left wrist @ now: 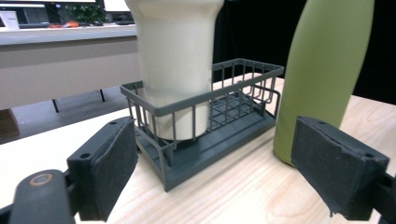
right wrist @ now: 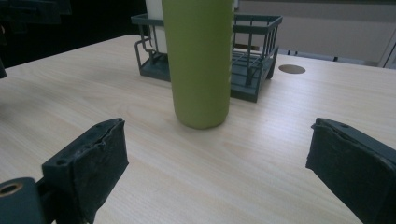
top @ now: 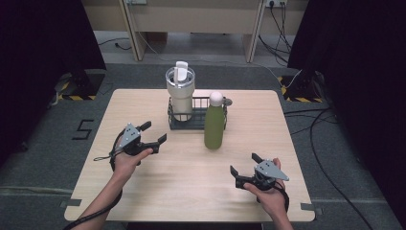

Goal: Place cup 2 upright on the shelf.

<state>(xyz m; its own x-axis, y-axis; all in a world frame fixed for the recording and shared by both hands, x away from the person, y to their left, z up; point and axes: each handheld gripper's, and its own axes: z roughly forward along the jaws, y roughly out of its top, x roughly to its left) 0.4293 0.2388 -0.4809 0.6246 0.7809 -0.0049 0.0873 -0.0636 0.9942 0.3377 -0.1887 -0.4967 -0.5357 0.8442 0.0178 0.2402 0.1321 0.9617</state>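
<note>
worktop (top: 191, 167): bare front half, room for both hands | rack (top: 197, 115): far centre, keeps tumbler (top: 180, 93) upright | bottle (top: 214, 122): stands free, touching rack front | left claw (top: 154, 133): wide open, empty, aimed at rack | right claw (top: 243, 169): wide open, empty, facing bottle

We read a single sign: a dark figure "5" (top: 84, 129) marked on the grey floor (top: 43, 143), at the left of the high view's frame, just beside the left edge of the desk (top: 191, 167). We find no brand, label or lettering that we can read on anything standing on the desk. In the upper left of the left gripper view, a white card-like object (left wrist: 8, 19) stands on a far counter, but whatever it bears is too small and blurred for us to read.
</note>
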